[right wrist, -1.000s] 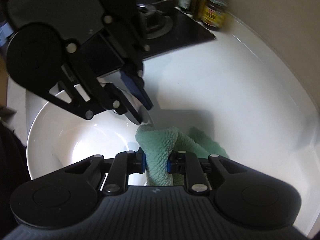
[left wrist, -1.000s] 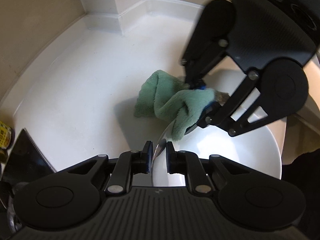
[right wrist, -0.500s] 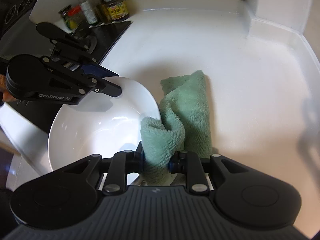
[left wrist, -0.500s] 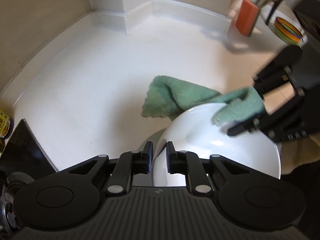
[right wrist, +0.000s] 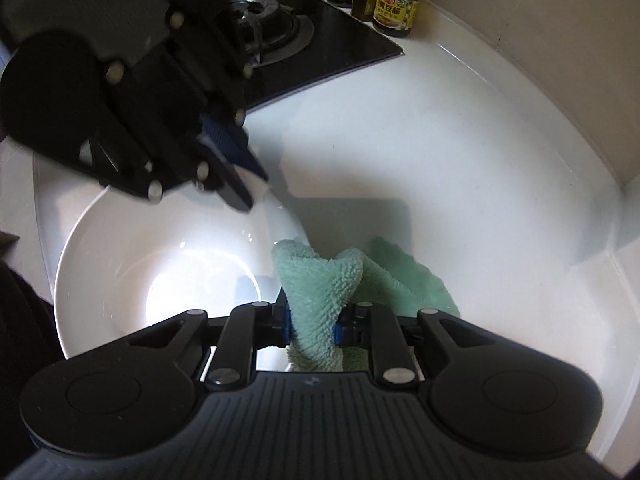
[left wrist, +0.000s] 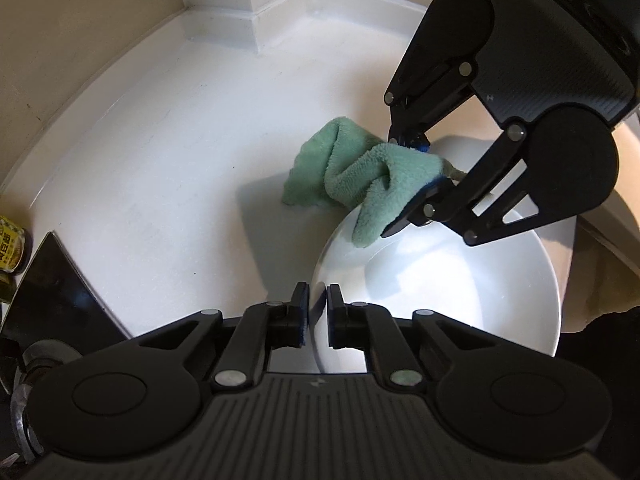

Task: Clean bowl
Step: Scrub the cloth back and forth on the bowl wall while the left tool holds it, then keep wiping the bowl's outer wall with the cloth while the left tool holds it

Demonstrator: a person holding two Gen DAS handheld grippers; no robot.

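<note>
A white bowl [left wrist: 460,280] sits on the white counter, tilted up at its rim. My left gripper [left wrist: 318,320] is shut on the bowl's near rim. In the right wrist view the bowl [right wrist: 160,272] lies at the left, with the left gripper [right wrist: 244,184] clamped on its far rim. My right gripper [right wrist: 312,326] is shut on a green terry cloth [right wrist: 320,292]. In the left wrist view the right gripper [left wrist: 416,184] holds the cloth [left wrist: 360,176] over the bowl's far rim; part of the cloth trails onto the counter.
A black gas hob [right wrist: 312,52] lies at the counter's left end, with jars and bottles [right wrist: 396,8] behind it. A jar [left wrist: 10,248] shows at the left edge. The counter [left wrist: 180,140] ends at a beige wall and a white corner column [left wrist: 276,0].
The right gripper has swung back over the bowl's far rim with the cloth, after sitting off to the right half a second ago. The left gripper keeps its grip on the rim.
</note>
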